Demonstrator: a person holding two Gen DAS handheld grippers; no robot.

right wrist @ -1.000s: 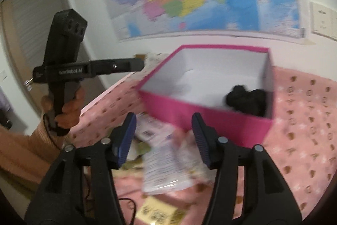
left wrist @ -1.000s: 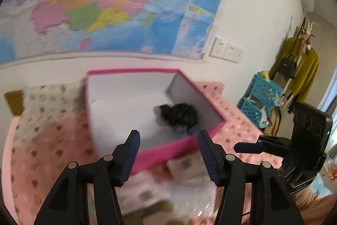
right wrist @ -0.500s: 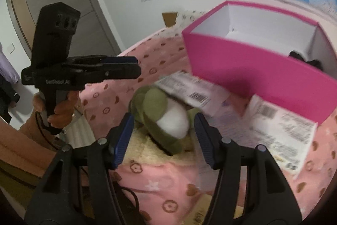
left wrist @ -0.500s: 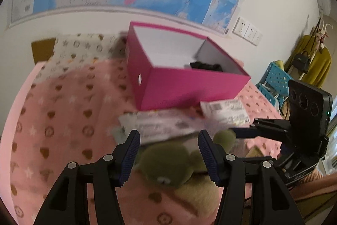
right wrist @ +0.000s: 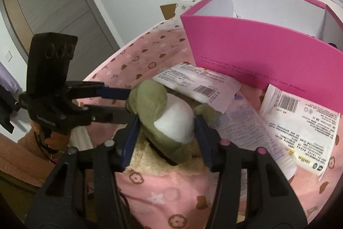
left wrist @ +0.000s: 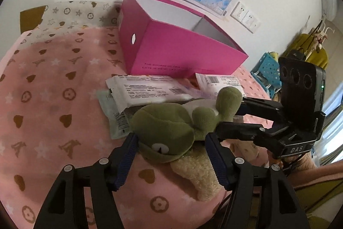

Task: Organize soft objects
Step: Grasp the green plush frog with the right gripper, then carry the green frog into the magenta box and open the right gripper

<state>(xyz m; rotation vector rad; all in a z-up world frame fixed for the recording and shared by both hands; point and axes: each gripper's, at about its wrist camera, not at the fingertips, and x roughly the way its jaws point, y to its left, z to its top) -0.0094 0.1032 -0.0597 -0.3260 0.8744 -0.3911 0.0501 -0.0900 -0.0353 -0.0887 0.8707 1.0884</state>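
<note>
Both claws straddle the green plush frog, which lies on the pink bed in front of the pink box. The left claw has just been opening around its head, pads apparently not pressing. The right claw has just been closing on its white belly, pads touching. This looks like the pickup step; next comes a firm squeeze, then a lift over the white packets into the box.
</note>
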